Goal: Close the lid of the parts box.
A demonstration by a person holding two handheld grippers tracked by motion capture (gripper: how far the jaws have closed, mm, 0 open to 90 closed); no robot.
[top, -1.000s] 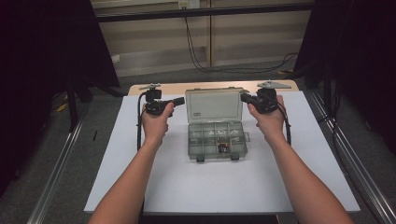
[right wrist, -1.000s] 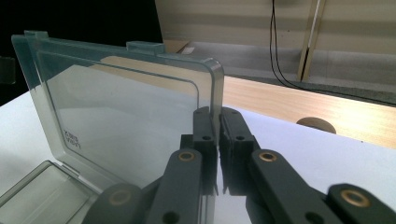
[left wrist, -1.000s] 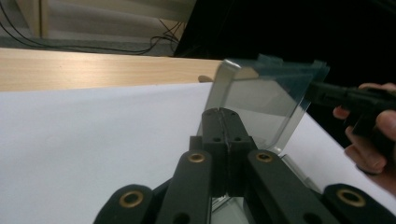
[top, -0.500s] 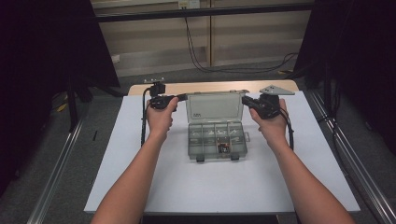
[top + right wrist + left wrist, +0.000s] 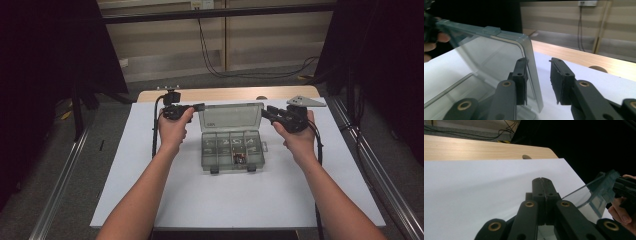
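The clear compartment box (image 5: pixel 231 150) sits mid-bench (image 5: pixel 150 200), lid (image 5: pixel 230 117) upright. The left gripper (image 5: pixel 543 181) at nine o'clock of the lid has fingers together; the right gripper (image 5: pixel 539 75) at three o'clock has just been opening, its fingers apart around the lid's edge.

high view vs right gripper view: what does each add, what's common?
High view: whole compartment box on the white sheet, small parts in its cells, lid raised. Right gripper view: the right gripper, jaws apart and just been opening, lid edge between them, close to one pad. Both: the clear lid and the wooden table edge.
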